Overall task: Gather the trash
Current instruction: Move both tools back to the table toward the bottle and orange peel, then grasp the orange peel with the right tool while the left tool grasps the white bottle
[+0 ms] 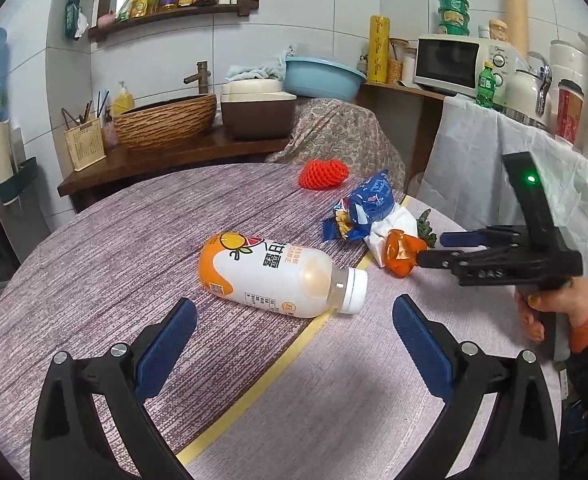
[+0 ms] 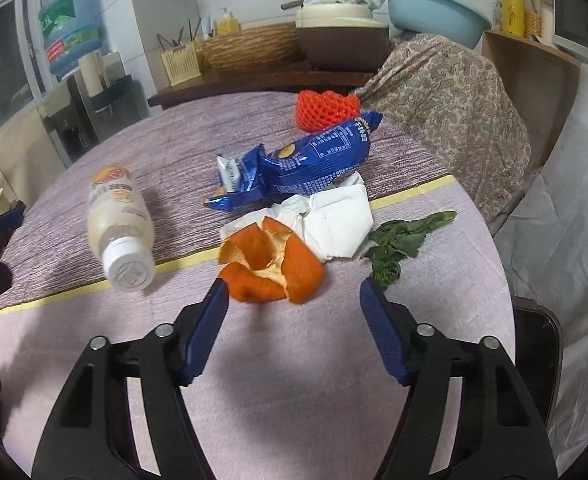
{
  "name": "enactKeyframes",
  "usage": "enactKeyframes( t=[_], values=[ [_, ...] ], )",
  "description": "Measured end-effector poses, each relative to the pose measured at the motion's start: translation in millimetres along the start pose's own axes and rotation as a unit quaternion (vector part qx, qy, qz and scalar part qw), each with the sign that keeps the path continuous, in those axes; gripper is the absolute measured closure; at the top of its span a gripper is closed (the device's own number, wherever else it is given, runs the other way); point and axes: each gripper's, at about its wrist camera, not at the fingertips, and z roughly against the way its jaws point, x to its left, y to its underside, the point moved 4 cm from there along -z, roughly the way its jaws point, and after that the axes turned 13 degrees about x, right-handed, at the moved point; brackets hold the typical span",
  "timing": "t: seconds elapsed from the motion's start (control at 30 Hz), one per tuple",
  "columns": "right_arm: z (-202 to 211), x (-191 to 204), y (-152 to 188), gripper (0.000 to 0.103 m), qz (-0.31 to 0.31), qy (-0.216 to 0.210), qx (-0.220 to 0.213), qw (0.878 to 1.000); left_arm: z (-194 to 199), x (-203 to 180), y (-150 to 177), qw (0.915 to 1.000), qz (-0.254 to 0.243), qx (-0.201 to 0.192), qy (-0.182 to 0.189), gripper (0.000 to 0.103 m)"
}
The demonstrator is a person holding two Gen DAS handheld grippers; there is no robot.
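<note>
Blue-padded right fingers (image 2: 294, 292) are standing released just below the curled orange peel (image 2: 272, 270) at centre frame; left fingers (image 1: 294, 312) are gaping below the lying white plastic bottle (image 1: 278, 272).

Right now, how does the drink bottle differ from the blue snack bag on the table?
The drink bottle is rigid, white and orange, and lies on its side with its cap on; the blue snack bag is crumpled and torn open. The bottle lies alone, while the bag overlaps the crumpled white paper. Both rest on the round table, untouched by either gripper.
</note>
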Motion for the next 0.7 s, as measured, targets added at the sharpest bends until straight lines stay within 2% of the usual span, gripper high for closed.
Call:
enactKeyframes(
  t=[0.1,0.17,0.23,0.27,0.33,0.37,0.43,0.5,0.6,0.63,0.7],
  values=[
    [-11.2,-1.8,-4.4,0.048,-0.008,-0.015,0.017,1.000,-3.5,1.8,-1.5,0.9998,-0.017,0.007,-0.002,0.006],
    [-16.1,-2.7,-3.1,0.061,-0.012,-0.026,0.026,0.999,-8.1,1.0,-4.1,0.9987,-0.048,0.015,0.003,0.006],
    [-15.1,-1.4,-1.7,0.080,-0.013,-0.038,0.025,0.999,-13.0,-0.8,-8.5,0.9957,-0.091,0.017,-0.002,0.006],
    [-12.6,-1.3,-0.7,0.084,-0.014,-0.035,0.022,0.999,-15.2,-2.5,-11.3,0.9925,-0.121,0.017,-0.010,0.006],
    [-7.9,-3.9,2.2,0.084,-0.021,-0.039,0.016,0.999,-18.2,-6.3,-16.1,0.9836,-0.177,0.012,-0.031,0.006],
    [-6.0,-5.5,4.3,0.084,-0.025,-0.044,0.014,0.999,-19.7,-9.0,-19.0,0.9765,-0.211,0.010,-0.042,0.006],
    [-3.3,-7.6,8.9,0.084,-0.031,-0.049,0.012,0.998,-23.9,-15.2,-22.5,0.9602,-0.274,0.008,-0.055,0.006],
    [-0.5,-9.0,14.5,0.085,-0.032,-0.050,0.009,0.998,-31.0,-23.8,-22.4,0.9361,-0.345,0.019,-0.066,0.006],
    [6.0,-9.2,23.4,0.085,-0.033,-0.055,0.004,0.998,-44.8,-35.9,-11.9,0.8806,-0.463,0.039,-0.092,0.006],
    [8.0,-8.2,25.6,0.085,-0.033,-0.057,0.003,0.998,-51.1,-38.6,-8.2,0.8593,-0.500,0.047,-0.099,0.006],
    [12.3,-7.8,30.3,0.085,-0.034,-0.059,-0.001,0.998,-60.6,-39.3,-5.4,0.8342,-0.537,0.062,-0.109,0.006]
  ],
)
